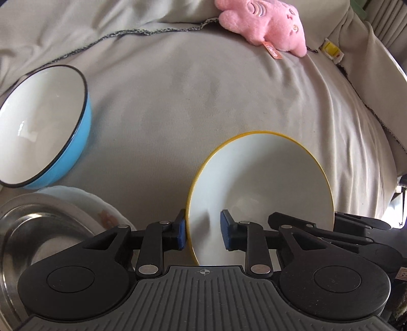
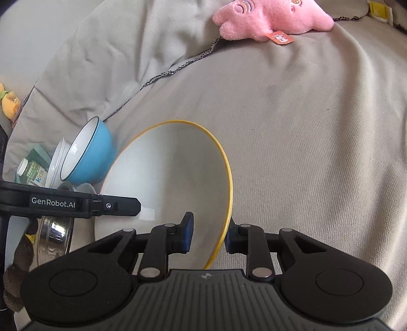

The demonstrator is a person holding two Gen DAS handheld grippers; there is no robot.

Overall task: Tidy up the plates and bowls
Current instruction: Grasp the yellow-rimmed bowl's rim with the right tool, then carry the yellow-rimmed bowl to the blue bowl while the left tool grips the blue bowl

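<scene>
A white plate with a yellow rim (image 1: pixel 264 183) lies on the grey cloth, and both grippers straddle its edge. My left gripper (image 1: pixel 203 233) has its jaws open around the plate's left rim. My right gripper (image 2: pixel 209 235) has its jaws open around the right rim of the plate (image 2: pixel 173 168). A blue bowl with a white inside (image 1: pixel 43 127) lies tilted at the left; it also shows in the right wrist view (image 2: pixel 87 152), leaning on white dishes (image 2: pixel 57 163). A steel bowl (image 1: pixel 30 229) sits on a white floral plate (image 1: pixel 106 216).
A pink plush toy (image 1: pixel 267 23) lies at the far edge of the cloth (image 1: pixel 203 89), with a yellow and white item (image 1: pixel 330 49) to its right. A green-labelled bottle (image 2: pixel 30 173) lies left of the dishes. The left gripper's arm (image 2: pixel 76 202) crosses the right wrist view.
</scene>
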